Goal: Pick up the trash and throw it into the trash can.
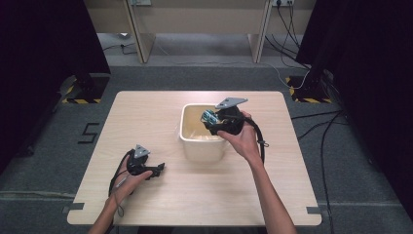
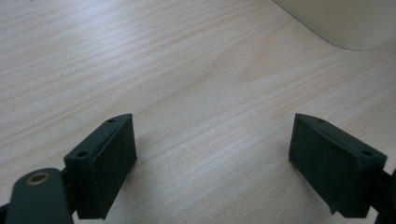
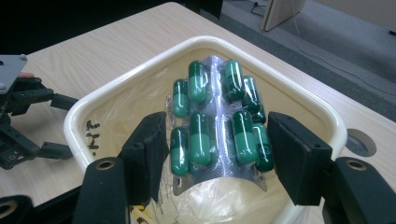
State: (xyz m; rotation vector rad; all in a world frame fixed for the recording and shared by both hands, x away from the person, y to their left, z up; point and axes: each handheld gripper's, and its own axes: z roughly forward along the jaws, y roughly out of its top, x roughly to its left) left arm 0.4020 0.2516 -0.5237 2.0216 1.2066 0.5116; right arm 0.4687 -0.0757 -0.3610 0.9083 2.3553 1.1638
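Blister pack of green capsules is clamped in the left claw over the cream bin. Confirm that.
Wrong claw. The right claw clamps the blister pack of green capsules over the cream bin, as the right gripper view shows.

Each black gripper carries a grey three-cornered plate (image 1: 231,102) with small screws, rectangular ribbed pads (image 3: 145,149) bolted on, and a trailing black cable (image 1: 259,139). Forearms are unsleeved.

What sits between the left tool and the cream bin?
Nothing: in the high view, bare wooden table separates the left tool from the cream bin; the left gripper view agrees.
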